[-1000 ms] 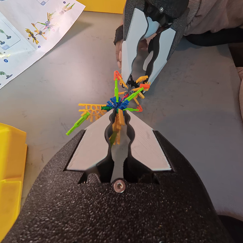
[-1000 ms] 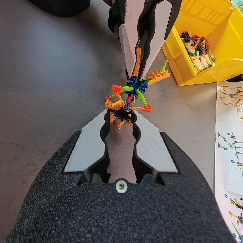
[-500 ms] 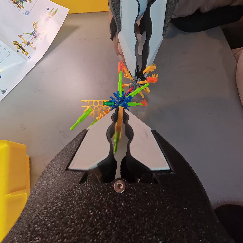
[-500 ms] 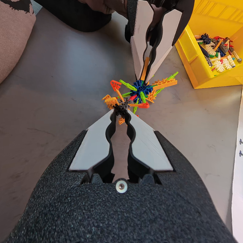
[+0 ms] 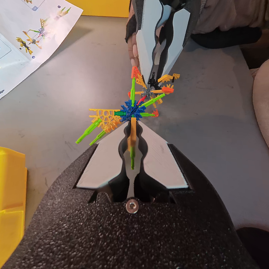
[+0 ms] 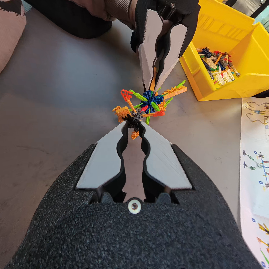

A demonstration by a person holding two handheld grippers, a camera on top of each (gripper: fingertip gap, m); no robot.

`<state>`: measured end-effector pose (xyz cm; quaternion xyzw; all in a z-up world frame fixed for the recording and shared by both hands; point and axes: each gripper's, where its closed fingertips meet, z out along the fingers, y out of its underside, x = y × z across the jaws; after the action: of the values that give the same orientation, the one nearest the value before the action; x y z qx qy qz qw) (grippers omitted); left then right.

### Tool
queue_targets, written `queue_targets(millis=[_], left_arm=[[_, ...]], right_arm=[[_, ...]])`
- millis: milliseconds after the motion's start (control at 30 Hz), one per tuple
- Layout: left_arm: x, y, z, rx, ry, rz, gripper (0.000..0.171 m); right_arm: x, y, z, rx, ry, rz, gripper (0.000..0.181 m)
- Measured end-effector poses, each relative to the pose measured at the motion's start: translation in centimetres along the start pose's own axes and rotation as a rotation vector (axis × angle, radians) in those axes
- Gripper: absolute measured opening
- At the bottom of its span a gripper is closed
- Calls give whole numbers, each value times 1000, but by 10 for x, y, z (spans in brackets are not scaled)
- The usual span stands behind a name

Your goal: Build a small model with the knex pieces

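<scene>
A small model of plastic rods and connectors (image 5: 133, 110) is held between both grippers above the grey table (image 5: 203, 116). It has a blue hub, green rods, orange and yellow pieces, a grey hub and a black hub. My left gripper (image 5: 133, 122) is shut on the model's yellow panel with a green rod behind the blue hub. My right gripper (image 6: 133, 123) is shut on the black hub at the other end of the model (image 6: 145, 104). The right gripper (image 5: 152, 81) shows across in the left wrist view, the left gripper (image 6: 151, 88) in the right wrist view.
A yellow bin (image 6: 247, 81) holding several loose pieces (image 6: 216, 65) stands at the right of the right wrist view; its corner (image 5: 11, 189) shows at the left of the left wrist view. A printed instruction sheet (image 5: 29, 36) lies nearby. A person's sleeve (image 5: 232, 14) is behind. One gripper's finger ends stand about 7 centimetres off the other's.
The right gripper closed from open onto the black hub. Both grippers shifted slightly while holding the model; the left stayed shut on its panel.
</scene>
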<state>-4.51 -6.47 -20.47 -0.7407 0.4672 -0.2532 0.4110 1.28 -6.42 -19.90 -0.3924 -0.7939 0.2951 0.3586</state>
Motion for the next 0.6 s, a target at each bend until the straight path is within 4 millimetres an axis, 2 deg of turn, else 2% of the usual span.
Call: queue_targets(millis=[67, 167, 200, 300, 367, 467, 600], left_arm=[[-4, 1, -1, 16, -6, -48, 6], [-10, -1, -7, 57, -7, -133, 6], [-13, -2, -9, 67, -12, -151, 6], [-18, -7, -14, 106, -22, -195, 6], [-20, -8, -15, 112, -31, -205, 6], [-19, -9, -12, 114, -27, -214, 6], [-19, -7, -11, 100, -37, -219, 6]], right_arm=[[5, 0, 3, 30, 23, 43, 15], [16, -2, -1, 88, 66, 144, 34], [19, -3, -3, 107, 83, 165, 36], [33, -7, -12, 132, 205, 140, 22], [34, -11, -14, 122, 254, 82, 11], [31, -15, -10, 87, 295, 0, 7], [29, -8, -3, 30, 300, -18, 4]])
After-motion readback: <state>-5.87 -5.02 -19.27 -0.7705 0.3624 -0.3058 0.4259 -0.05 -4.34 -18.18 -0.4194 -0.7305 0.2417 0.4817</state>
